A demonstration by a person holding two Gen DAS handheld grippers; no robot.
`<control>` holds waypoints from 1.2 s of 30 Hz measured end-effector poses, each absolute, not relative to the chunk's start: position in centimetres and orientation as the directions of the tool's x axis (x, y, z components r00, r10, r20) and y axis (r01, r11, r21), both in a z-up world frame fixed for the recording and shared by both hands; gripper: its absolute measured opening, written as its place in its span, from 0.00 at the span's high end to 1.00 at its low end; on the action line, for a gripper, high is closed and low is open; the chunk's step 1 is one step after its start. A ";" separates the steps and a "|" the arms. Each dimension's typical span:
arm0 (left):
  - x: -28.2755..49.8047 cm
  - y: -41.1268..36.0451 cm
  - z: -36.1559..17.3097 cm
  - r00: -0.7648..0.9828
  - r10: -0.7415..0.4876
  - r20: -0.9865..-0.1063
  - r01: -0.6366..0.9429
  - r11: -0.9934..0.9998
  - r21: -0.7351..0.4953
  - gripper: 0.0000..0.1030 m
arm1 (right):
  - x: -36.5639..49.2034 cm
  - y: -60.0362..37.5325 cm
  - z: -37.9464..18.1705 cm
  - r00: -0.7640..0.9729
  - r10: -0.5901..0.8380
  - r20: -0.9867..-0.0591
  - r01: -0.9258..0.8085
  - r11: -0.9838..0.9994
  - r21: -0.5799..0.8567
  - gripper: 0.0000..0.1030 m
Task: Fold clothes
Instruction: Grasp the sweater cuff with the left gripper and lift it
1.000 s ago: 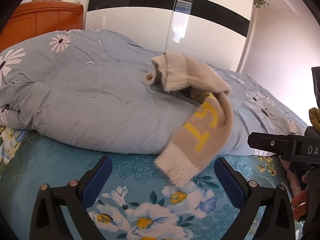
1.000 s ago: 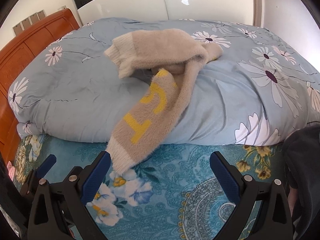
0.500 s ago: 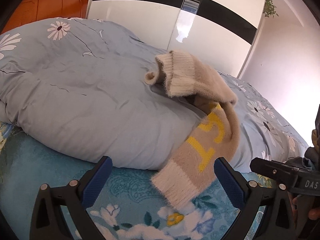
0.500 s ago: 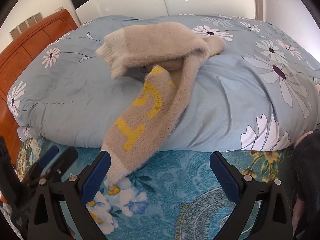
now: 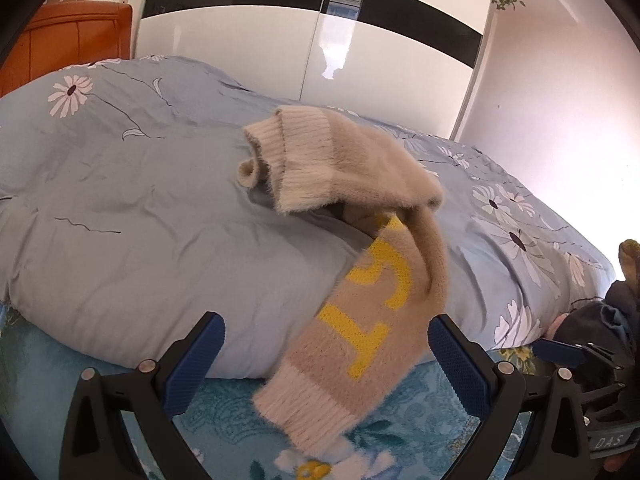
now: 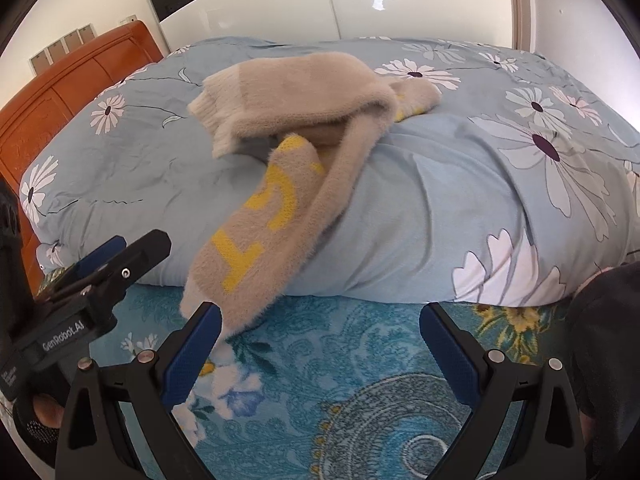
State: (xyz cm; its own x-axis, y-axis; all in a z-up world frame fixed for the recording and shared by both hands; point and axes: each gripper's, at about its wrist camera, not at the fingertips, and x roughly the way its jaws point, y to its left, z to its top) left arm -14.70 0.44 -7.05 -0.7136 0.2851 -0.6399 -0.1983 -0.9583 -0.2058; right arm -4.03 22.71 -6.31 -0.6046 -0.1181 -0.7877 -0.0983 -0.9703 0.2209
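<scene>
The beige sweater (image 5: 360, 208) lies bunched on the crest of the pale blue floral duvet (image 5: 140, 208), heaped rather than spread. One sleeve, with yellow lettering, (image 5: 360, 328) trails down the duvet's near slope toward 6 o'clock, and its ribbed cuff (image 5: 308, 412) rests on the teal patterned bedsheet (image 6: 360, 360). In my judgement the garment's own weight carries it over that rounded edge.

The left gripper (image 5: 324, 356) is spread wide and empty; the cuff lies between its fingers, with no pad closed on it. The right gripper (image 6: 320, 344) is likewise wide apart and empty, with its 9 o'clock finger (image 6: 192, 348) just in front of the sleeve end. Both are low at the bed's near edge and point at the sleeve, which suggests a reach toward the cuff.

No fold is made yet. A dark garment (image 6: 600, 320) sits at 3 o'clock.
</scene>
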 end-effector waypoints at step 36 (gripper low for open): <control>-30.0 -1.5 -5.6 -0.604 0.350 -0.716 0.349 -0.692 -0.632 0.82 | 4.5 27.4 -4.7 -0.618 -0.123 -0.777 -0.169 -0.944 0.284 0.03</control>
